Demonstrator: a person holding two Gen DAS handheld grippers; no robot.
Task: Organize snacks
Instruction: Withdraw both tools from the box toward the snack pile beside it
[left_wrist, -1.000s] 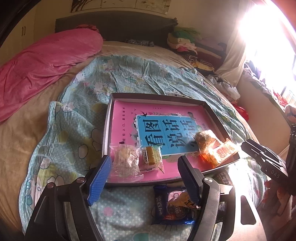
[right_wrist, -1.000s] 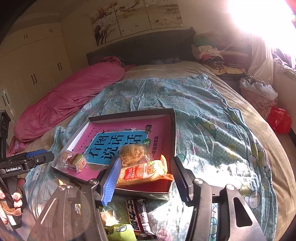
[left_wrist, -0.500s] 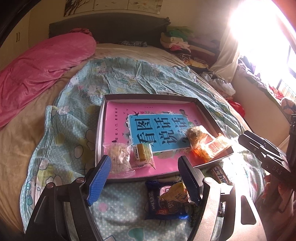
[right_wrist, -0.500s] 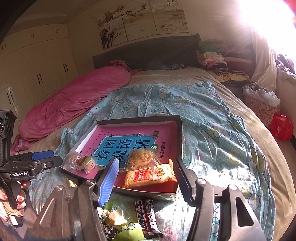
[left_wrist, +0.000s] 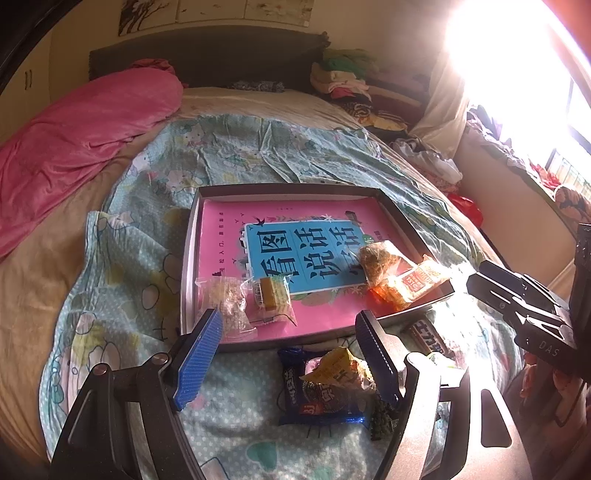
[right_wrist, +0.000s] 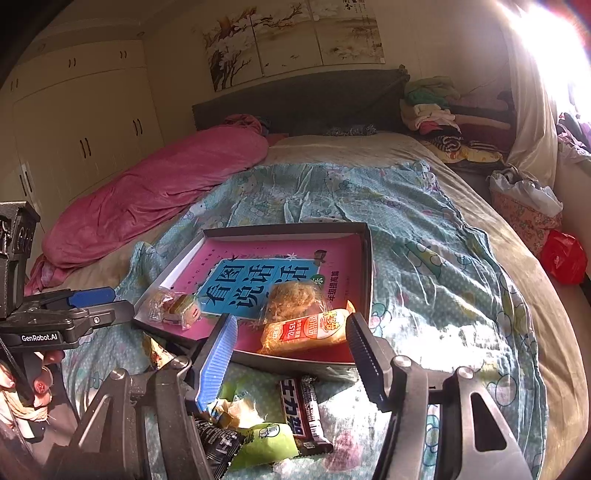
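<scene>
A shallow dark tray (left_wrist: 189, 266) lined with a pink and blue book lies on the bed. In it are two clear-wrapped cakes (left_wrist: 225, 306), a brown floss snack (left_wrist: 376, 258) and an orange packet (left_wrist: 410, 284). My left gripper (left_wrist: 288, 350) hovers open over the tray's near edge, above a blue packet (left_wrist: 317, 398) and a yellow packet (left_wrist: 340, 373) on the quilt. My right gripper (right_wrist: 291, 354) is open and holds nothing. The orange packet (right_wrist: 306, 330) lies in the tray (right_wrist: 369, 266) just past its fingertips. A dark chocolate bar (right_wrist: 303, 410) and a green packet (right_wrist: 266, 443) lie below it.
The bed has a patterned teal quilt (right_wrist: 424, 258), with a pink duvet (left_wrist: 74, 136) rolled along its left side. Folded clothes (right_wrist: 432, 107) are piled by the headboard. A red bag (right_wrist: 565, 254) sits beside the bed on the right. A person's fingers (right_wrist: 40, 384) hold the left gripper.
My right gripper has drawn back and up from the orange packet, which stays in the tray, and its jaws stand slightly wider. The left view has slid back a little, showing more loose packets.
</scene>
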